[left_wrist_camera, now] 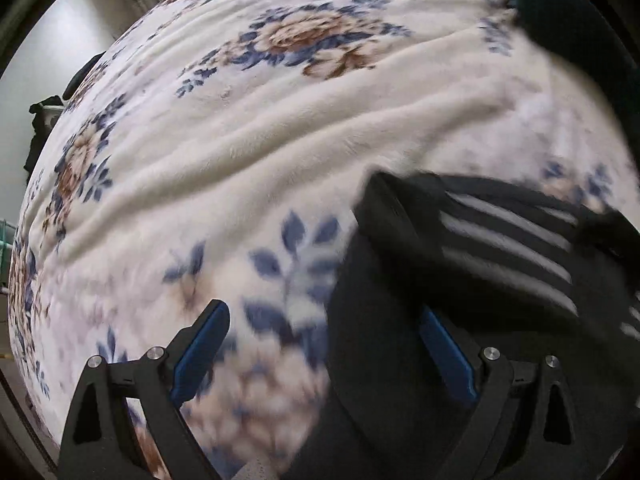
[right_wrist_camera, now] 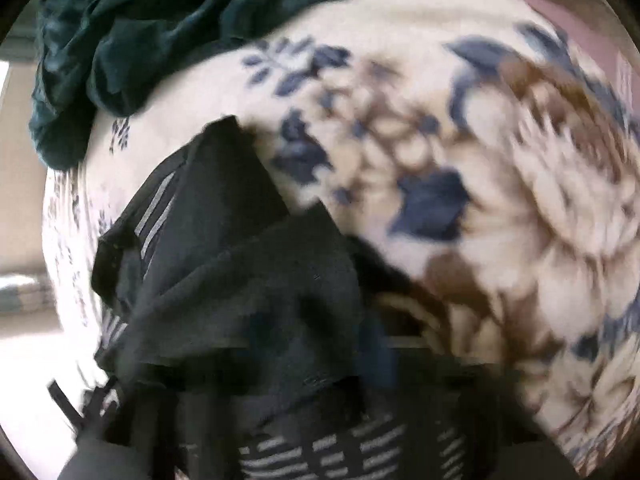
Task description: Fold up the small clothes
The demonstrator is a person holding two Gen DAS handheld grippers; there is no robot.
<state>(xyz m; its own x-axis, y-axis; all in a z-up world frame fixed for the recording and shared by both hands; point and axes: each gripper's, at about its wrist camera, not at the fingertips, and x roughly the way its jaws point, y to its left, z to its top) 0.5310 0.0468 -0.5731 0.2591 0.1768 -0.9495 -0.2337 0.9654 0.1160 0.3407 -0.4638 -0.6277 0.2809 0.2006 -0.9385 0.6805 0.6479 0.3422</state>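
Left wrist view: the left gripper (left_wrist_camera: 324, 344) points down at a floral blanket (left_wrist_camera: 280, 132), jaws wide apart with nothing pressed between them. A black garment (left_wrist_camera: 500, 240) with pale grey stripes lies on the blanket at four o'clock, its edge passing under the blue pad of one finger (left_wrist_camera: 444, 352). Right wrist view: the same garment (right_wrist_camera: 248, 272), crumpled and blurred, fills six o'clock and hides the right gripper, whose jaws are closed. A dark green cloth (right_wrist_camera: 132, 40) is bunched at eleven o'clock.
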